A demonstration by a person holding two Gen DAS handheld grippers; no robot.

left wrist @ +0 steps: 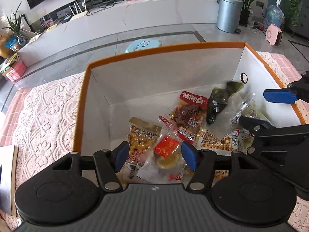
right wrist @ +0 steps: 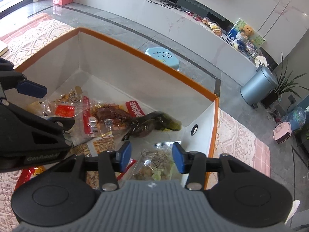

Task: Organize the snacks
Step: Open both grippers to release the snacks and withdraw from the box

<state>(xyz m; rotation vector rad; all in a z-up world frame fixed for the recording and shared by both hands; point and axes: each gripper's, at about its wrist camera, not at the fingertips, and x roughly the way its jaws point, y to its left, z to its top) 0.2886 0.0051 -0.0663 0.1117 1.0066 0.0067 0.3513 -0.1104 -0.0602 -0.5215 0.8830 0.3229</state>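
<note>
Now both grippers hang over the orange-rimmed box (left wrist: 164, 47). The left gripper (left wrist: 155, 155) has its fingers spread wide, empty, above a clear-wrapped pastry pack (left wrist: 166, 152); the right gripper (right wrist: 151, 155), partly open, grips nothing, with a clear snack bag (right wrist: 154, 164) below its fingers. These packs look light, crinkly and slippery; a sealed edge seems the safest hold. Beyond the fingers lie a red jerky pack (left wrist: 188, 112) and a dark green pouch (left wrist: 218, 102).

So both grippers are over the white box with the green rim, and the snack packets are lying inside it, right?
Not quite: the box's rim is orange, not green, as both wrist views show. The rest holds: left gripper and right gripper are over it, with snack packets inside.
</note>
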